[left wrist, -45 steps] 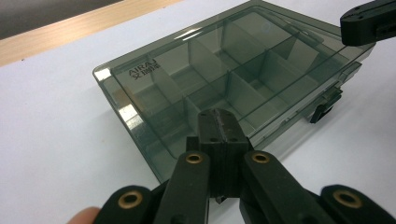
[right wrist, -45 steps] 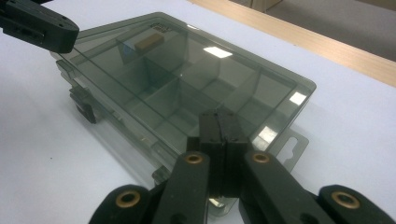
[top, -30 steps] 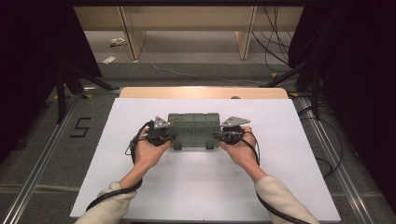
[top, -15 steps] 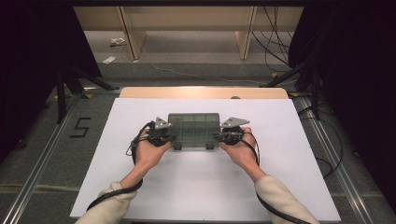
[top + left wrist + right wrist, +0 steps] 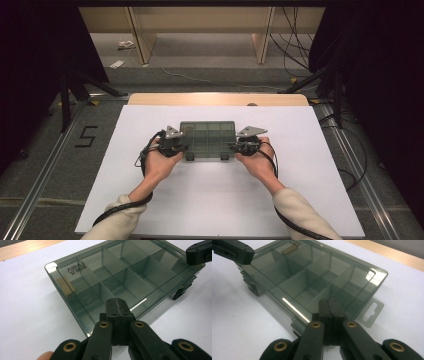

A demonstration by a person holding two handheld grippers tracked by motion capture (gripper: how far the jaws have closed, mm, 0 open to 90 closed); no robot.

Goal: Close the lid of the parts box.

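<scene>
A smoky see-through compartment box [image 5: 207, 136] lies flat on the white table cover, lid down, with two dark latches on its near side. My left gripper [image 5: 176, 146] is shut, its tips resting on the lid at the box's left near corner [image 5: 117, 304]. At the right near corner my right gripper [image 5: 241, 146] is shut too, tips on the lid edge [image 5: 329, 305]. Nothing is held between either pair of jaws. A small tan piece [image 5: 290, 249] lies in one far corner compartment [image 5: 68, 287]; the other compartments look empty.
The white cover [image 5: 150, 210] spans the table, with a bare wooden strip [image 5: 215, 99] along the far edge. A hang tab [image 5: 372, 312] juts from the box's right end. Cables trail from both grippers over the forearms. Dark stands and cables sit on the floor beyond.
</scene>
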